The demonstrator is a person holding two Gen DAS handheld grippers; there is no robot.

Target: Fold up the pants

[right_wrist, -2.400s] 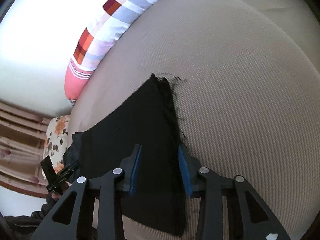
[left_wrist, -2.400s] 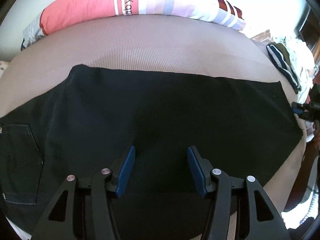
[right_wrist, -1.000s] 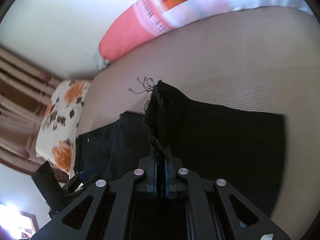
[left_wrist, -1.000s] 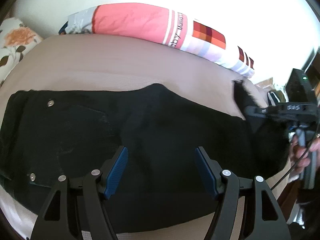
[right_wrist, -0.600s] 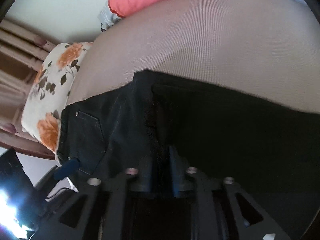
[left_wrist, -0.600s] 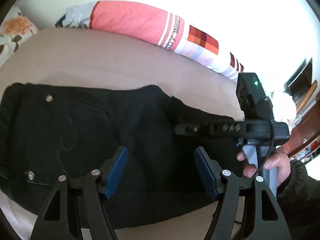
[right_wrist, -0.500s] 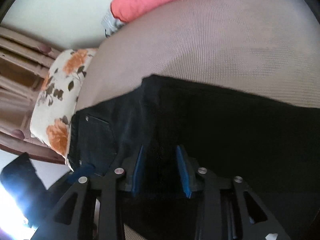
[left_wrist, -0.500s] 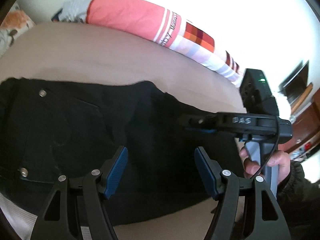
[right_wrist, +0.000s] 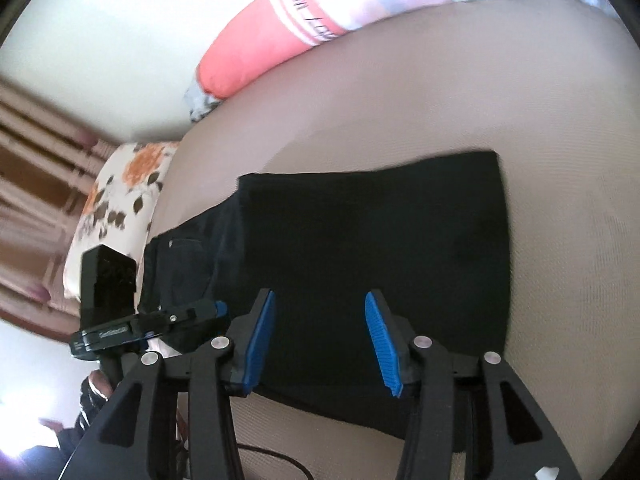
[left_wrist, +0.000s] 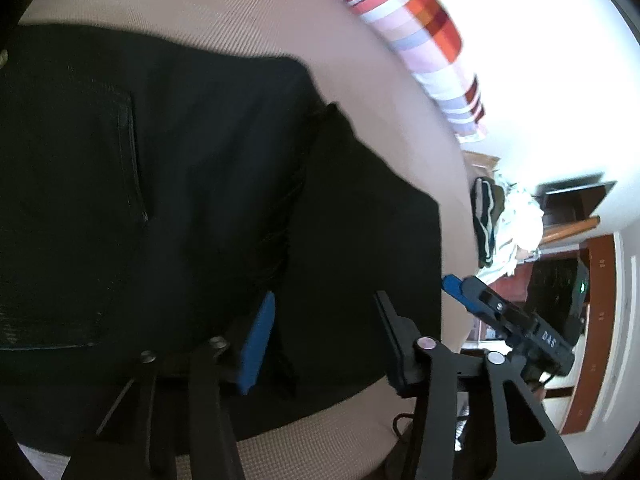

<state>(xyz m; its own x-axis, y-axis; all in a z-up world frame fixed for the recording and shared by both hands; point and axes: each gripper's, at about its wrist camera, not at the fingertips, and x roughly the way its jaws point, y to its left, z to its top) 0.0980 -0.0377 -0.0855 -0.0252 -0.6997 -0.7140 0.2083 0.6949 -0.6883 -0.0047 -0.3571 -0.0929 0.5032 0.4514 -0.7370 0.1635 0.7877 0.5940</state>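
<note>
the black pants point(right_wrist: 376, 236) lie folded over on the tan mattress point(right_wrist: 520, 96), leg end laid across the upper part, near its front edge, with a striped pink bolster point(right_wrist: 272, 40) along the far edge. the right gripper point(right_wrist: 320, 344) has just been opening, jaws apart over the folded cloth and gripping nothing. the left gripper point(left_wrist: 324, 344) has just been closing, jaws still parted above the pants' front edge, clamping nothing.

Daylight blows out the wall beyond my fingers point(left_wrist: 256, 344); black pants point(right_wrist: 376, 240) lose all detail. Slight motion blur, heavy fisheye bending, dark corner vignette.
</note>
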